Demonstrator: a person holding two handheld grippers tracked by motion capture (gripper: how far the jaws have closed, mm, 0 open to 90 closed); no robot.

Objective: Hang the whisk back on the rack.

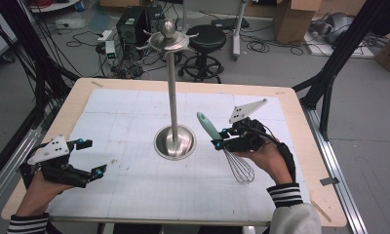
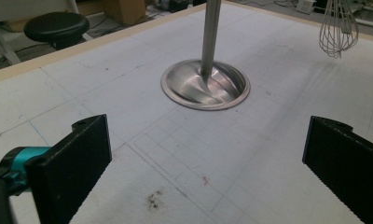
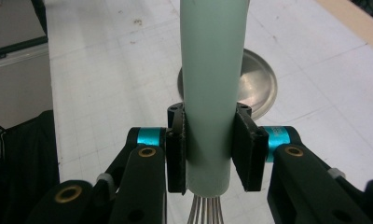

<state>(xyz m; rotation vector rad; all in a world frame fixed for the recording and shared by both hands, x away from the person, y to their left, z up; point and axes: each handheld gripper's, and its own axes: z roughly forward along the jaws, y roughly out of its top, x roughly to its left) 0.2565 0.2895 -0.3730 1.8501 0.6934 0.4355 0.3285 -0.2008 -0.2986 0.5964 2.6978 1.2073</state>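
Biggest worry first: the stand (image 1: 173, 105). It's a tall steel pole on a round dished base, with a ring of little hooks and a ball at the top, standing in the middle of the table (image 1: 134, 195). If I bring the whisk up toward those hooks, I reckon a knock to the pole or the crown could rock the whole stand, since the base looks narrow for its height.

Next, the whisk (image 1: 225, 146) itself. I've got it clear of the table, to the right of the stand, near the base but not touching. My right gripper (image 1: 221, 141) is clamped on the handle, both pads pressed flat against it low down, just above where the wires come out. The handle is round and smooth, so it could twist or slide in the pads if the wire end swings.

Smaller risk: I can't make out a hanging loop at the handle's tip from here, so catching a hook might take some fiddling.

My left gripper (image 1: 88, 158) sits over the left of the table, jaws wide apart, nothing between them.

The whisk's look: pale mint-green handle pointing up and away from me, thin bright wires forming a balloon head hanging down toward me.
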